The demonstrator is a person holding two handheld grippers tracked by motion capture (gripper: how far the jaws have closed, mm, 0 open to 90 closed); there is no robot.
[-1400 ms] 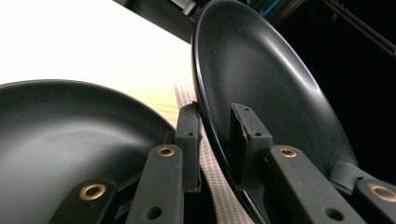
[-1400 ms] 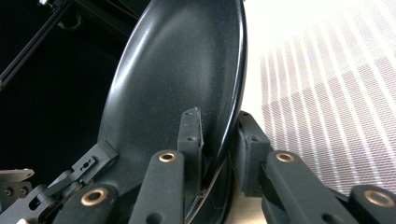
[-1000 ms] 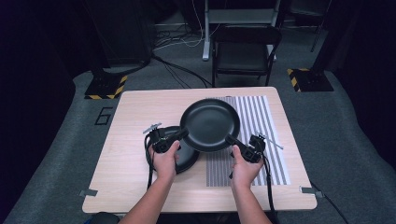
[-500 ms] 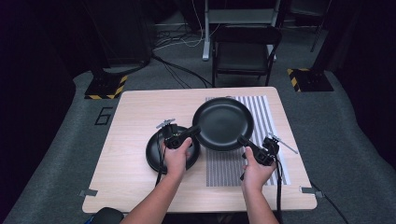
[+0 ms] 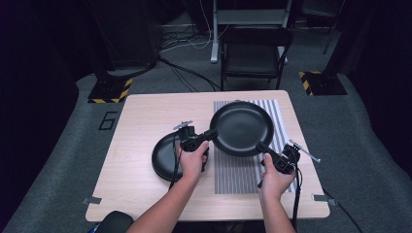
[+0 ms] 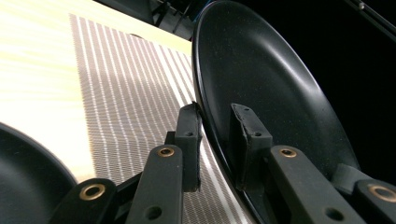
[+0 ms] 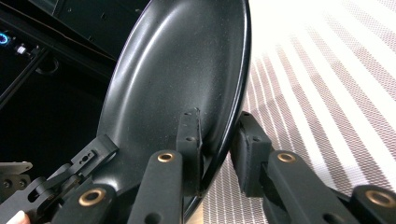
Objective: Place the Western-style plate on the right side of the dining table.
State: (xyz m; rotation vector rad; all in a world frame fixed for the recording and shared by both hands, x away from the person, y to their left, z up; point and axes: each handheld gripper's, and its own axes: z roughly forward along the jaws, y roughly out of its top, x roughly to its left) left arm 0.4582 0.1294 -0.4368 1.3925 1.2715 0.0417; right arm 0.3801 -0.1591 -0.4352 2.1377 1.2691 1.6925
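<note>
A large black plate (image 5: 241,128) hangs above the striped mat (image 5: 238,174), held by its rim from both sides. My left gripper (image 5: 214,132) is shut on the plate's left edge; its jaws pinch the rim (image 6: 215,135) of the plate (image 6: 261,70). At the near right edge my right gripper (image 5: 259,145) is shut on the same plate (image 7: 187,65), one jaw inside the rim and one outside (image 7: 217,140). A smaller black plate (image 5: 165,155) lies on the wooden table (image 5: 145,116) under my left hand.
The grey and white striped mat (image 6: 126,93) covers the table's right half. A black chair (image 5: 252,53) stands beyond the far edge. Cables trail from both grippers toward the front edge. Bare wood lies at the table's left and far side.
Both hands have carried the large plate to the right, over the striped mat. The smaller plate beneath it has come into open view on the left.
</note>
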